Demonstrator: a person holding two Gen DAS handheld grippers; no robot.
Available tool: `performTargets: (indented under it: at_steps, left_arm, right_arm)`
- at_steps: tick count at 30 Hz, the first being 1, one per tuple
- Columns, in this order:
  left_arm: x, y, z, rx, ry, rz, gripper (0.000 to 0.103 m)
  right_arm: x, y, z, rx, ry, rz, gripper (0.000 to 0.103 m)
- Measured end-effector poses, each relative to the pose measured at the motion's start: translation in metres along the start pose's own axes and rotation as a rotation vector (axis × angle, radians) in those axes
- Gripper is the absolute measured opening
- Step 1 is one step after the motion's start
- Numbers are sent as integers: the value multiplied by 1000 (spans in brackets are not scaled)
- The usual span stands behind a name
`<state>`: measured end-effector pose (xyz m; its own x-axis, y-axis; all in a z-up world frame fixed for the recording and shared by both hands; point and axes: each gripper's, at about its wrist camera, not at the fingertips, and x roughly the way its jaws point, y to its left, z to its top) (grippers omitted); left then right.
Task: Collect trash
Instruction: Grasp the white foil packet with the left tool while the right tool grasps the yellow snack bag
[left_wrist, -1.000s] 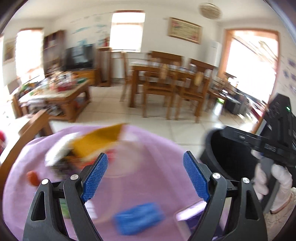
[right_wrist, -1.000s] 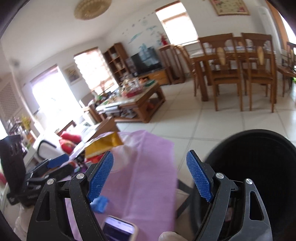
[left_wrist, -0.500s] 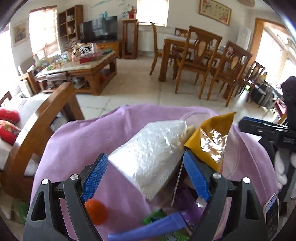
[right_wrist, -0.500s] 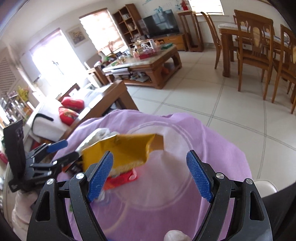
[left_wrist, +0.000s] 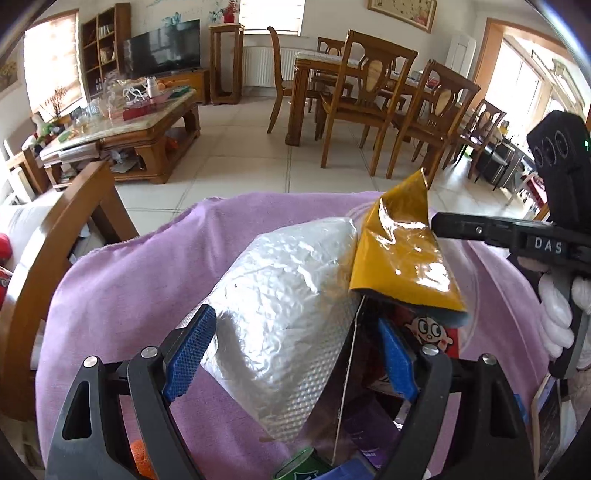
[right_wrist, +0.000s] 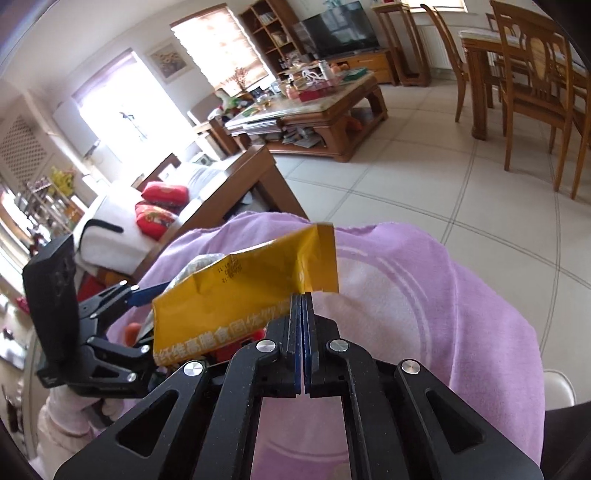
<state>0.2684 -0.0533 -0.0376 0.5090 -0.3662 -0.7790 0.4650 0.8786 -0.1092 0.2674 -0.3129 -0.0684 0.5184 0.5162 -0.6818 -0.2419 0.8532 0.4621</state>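
Now right gripper (right_wrist: 303, 306) is pressed together, jaws just closed, pinching the yellow wrapper's (right_wrist: 236, 295) lower right edge, mid-frame. Left gripper (left_wrist: 291, 350) is spread, jaws just narrowing, straddling the silver foil bag (left_wrist: 280, 317) on the purple cloth (left_wrist: 147, 273).

Two fisheye wrist cameras look steeply down, close over a purple cloth (left_wrist: 122, 295), both sharing the yellow wrapper (right_wrist: 236, 295) and living room behind.
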Motion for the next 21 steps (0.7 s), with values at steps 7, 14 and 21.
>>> performTargets:
  at_steps: [7,14,21]
  left_arm:
    - [-9,3,2,-8,-4,-12,77]
    - [-15,9,14,-19,-29,-20,77]
    - [4,14,13,-36,10,-69,77]
  right_arm:
    - [-3,-9,-2,70,25,65,3]
    - [-9,-42,6,402,50,256,92]
    - [26,-33,21,473,132,230,80]
